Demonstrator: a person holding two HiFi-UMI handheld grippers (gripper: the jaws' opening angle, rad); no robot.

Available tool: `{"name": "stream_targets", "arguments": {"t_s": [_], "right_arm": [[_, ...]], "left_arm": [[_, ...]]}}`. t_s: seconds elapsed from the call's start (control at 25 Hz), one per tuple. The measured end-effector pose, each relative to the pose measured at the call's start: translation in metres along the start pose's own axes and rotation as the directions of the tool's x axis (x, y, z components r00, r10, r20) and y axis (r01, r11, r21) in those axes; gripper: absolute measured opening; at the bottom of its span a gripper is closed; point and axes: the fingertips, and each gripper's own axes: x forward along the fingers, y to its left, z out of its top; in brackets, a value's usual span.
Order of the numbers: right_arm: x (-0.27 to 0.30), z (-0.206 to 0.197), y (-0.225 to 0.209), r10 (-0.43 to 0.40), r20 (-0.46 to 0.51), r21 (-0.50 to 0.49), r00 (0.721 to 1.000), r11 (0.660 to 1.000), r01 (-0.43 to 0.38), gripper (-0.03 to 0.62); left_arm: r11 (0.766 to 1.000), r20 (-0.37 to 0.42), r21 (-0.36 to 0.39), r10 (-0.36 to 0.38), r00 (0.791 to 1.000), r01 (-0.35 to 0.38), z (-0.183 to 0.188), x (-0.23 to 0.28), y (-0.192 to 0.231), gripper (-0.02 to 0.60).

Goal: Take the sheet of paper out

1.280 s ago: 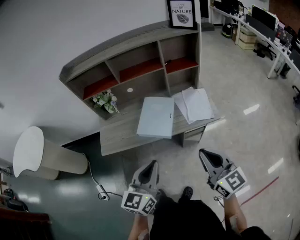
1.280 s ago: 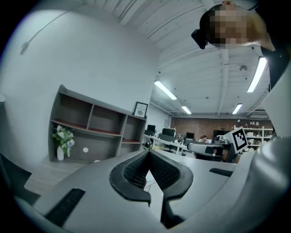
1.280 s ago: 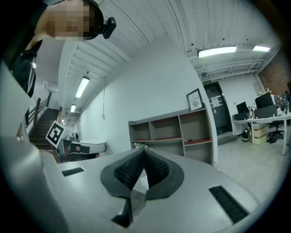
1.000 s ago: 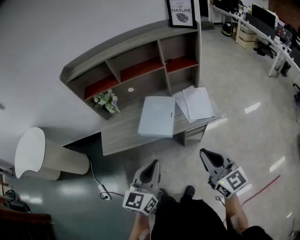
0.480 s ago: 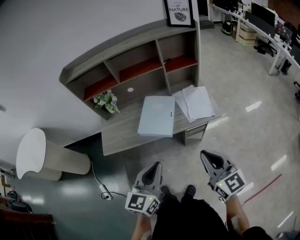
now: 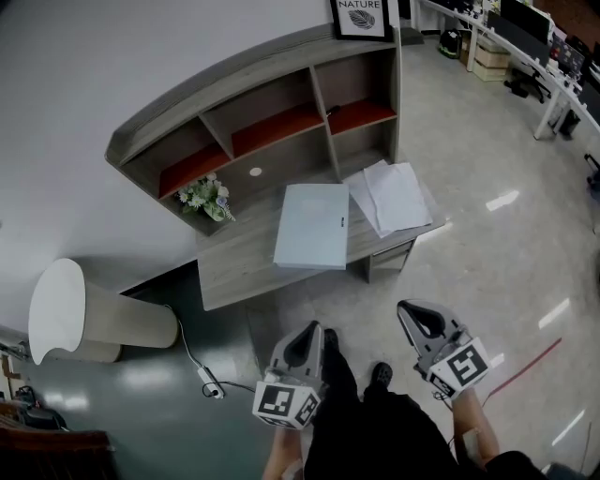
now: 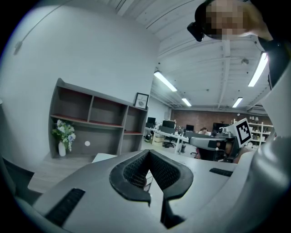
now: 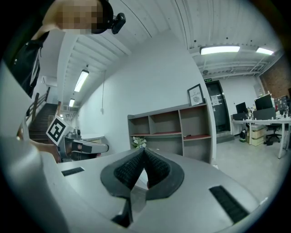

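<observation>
We see even, bright light from ceiling strips (image 8: 219, 49) at one o'clock (glare streaks the floor (image 6: 503, 201) at three); edges bend and darken.

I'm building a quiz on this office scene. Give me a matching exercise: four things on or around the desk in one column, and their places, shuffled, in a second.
Things
1. folder
2. loose sheets
3. flowers
4. framed picture

Places
A. on top of the shelf unit
B. right end of the desk
C. left end of the desk, under the shelf unit
D. middle of the desk

Pairs: 1-D, 2-B, 3-C, 4-A
</observation>
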Motion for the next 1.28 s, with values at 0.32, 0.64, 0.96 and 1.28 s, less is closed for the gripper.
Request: {"name": "stream_targets", "arguments": {"t_s": [0.32, 0.64, 0.96, 1.28], "right_arm": [[0.047, 0.012, -0.017, -0.102, 0.004, -0.03, 0.995, 0.994, 0.102, 0.012], [0.112, 0.021, -0.025, -0.167, -0.001, -0.028, 0.986, 0.986, 0.167, 0.012], [0.155, 0.017, -0.026, -0.256, -0.022, 0.01, 0.966, 0.967, 0.256, 0.012], [0.178, -0.005, -0.026, -0.345, -0.058, 0.061, 0.937, 0.936, 0.348, 0.012]], "left_arm": [[0.997, -0.04, 0.071, -0.04, 0.998, 0.043, 0.003, 0.04, 0.051, 0.012], [0.989, -0.051, 0.102, -0.099, 0.994, 0.103, 0.015, 0.084, 0.117, 0.012], [0.966, -0.115, 0.174, -0.174, 0.978, 0.192, 0.0, 0.115, 0.16, 0.012], [0.928, -0.206, 0.227, -0.25, 0.946, 0.295, -0.037, 0.146, 0.184, 0.014]]}}
